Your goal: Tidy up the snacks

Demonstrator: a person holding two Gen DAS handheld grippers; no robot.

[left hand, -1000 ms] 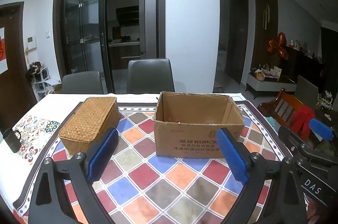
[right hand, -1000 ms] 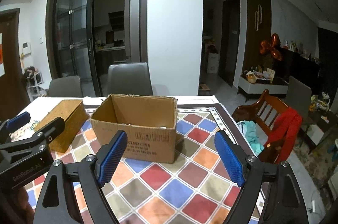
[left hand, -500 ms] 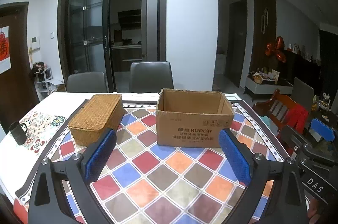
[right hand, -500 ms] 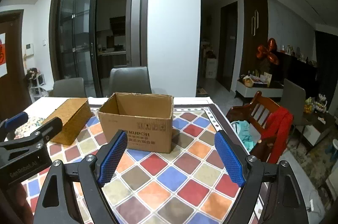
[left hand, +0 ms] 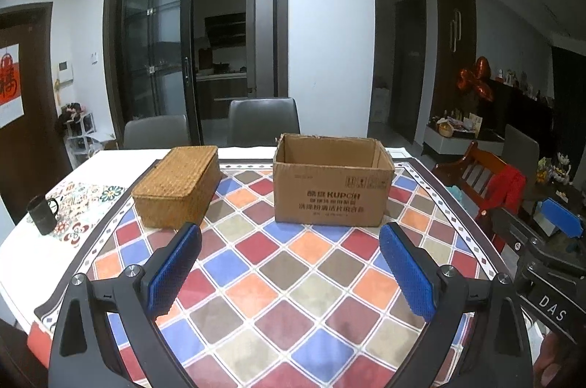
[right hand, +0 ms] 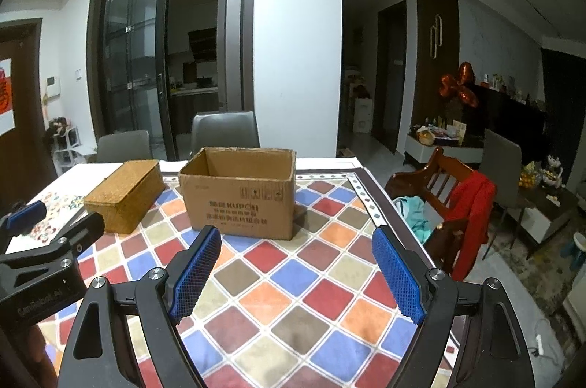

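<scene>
Wicker basket (left hand: 177,184) left of cardboard box (left hand: 331,184) on table (left hand: 256,281) (chairs (left hand: 262,120) behind); mug (left hand: 43,215) far left.

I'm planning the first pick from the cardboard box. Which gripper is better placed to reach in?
Probably left: the cardboard box sits centred ahead of the open left gripper; it lies left of the open right gripper.

tablecloth (left hand: 278,281) in red, blue, orange and tan diamond checks, plain brown cardboard box (left hand: 329,194), golden woven wicker basket (left hand: 177,186), black mug (left hand: 43,215), blue gripper pads (left hand: 175,272), red jacket (right hand: 472,215)
</scene>
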